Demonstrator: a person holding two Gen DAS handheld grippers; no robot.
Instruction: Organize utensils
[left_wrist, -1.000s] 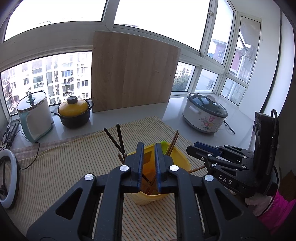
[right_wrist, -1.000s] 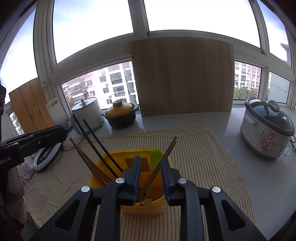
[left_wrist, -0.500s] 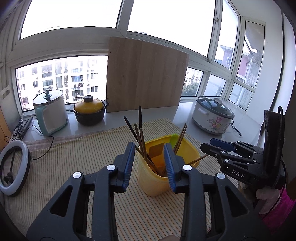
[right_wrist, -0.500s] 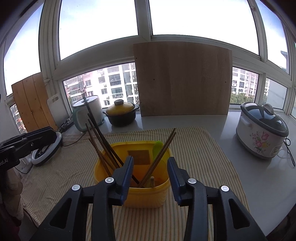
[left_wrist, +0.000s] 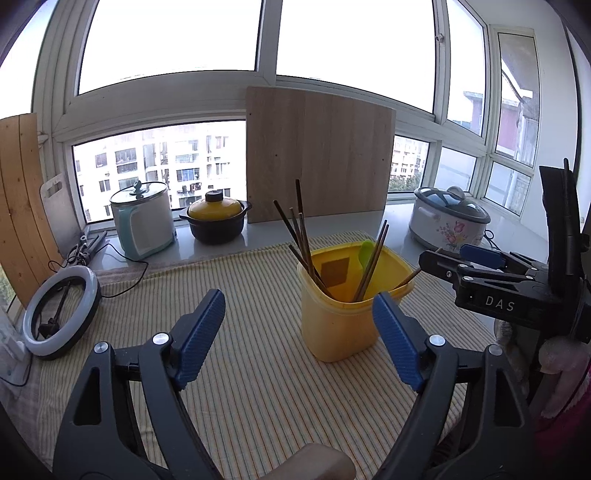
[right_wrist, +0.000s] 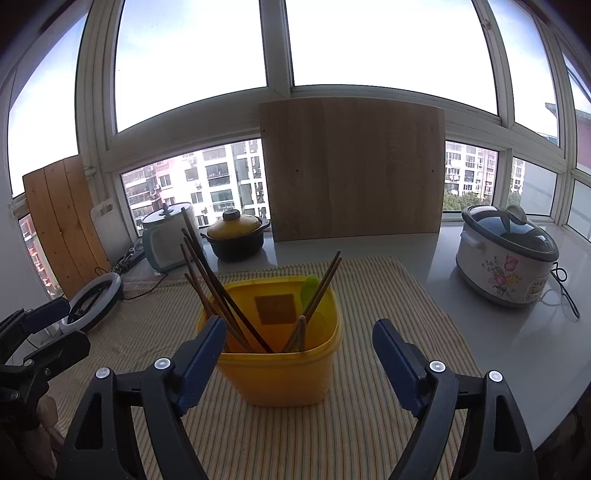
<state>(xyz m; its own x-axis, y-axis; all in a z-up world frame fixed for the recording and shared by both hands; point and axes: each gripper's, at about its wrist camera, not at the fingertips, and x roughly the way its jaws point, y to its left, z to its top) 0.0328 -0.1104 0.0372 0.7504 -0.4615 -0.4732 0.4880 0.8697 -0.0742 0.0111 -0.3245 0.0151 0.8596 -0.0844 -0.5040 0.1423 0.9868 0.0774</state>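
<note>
Now, in the left wrist view, the left gripper (left_wrist: 298, 312) has its jaws opening wide, with nothing pressed between them. The yellow container (left_wrist: 341, 314) stands upright on the striped cloth (left_wrist: 236, 369) just beyond the right blue pad, mostly right of the gap's middle. One container shows; in it stand about five dark chopsticks (left_wrist: 301, 236) leaning left, two brown chopsticks (left_wrist: 373, 262) leaning right, and one green spatula (left_wrist: 365, 251). Right of the container the right gripper (left_wrist: 454, 258) reaches in from the side, one more stick poking out near its tip. Behind the container sit one yellow-lidded pot (left_wrist: 216, 221), one pale blue cooker (left_wrist: 142, 218), one floral cooker (left_wrist: 448, 221), and one ring light (left_wrist: 61, 306) to the left. Half a second ago the pads stood close on either side of the container; they are far apart now, and the container looks farther off.

Next, in the right wrist view, the right gripper (right_wrist: 299, 341) also has its jaws opening wide, holding nothing. The container (right_wrist: 280, 354) stands between the two pads, nearer the left one, untouched. The left gripper (right_wrist: 44, 332) shows at the left of the container. Earlier these pads were nearly shut over the rim.
</note>
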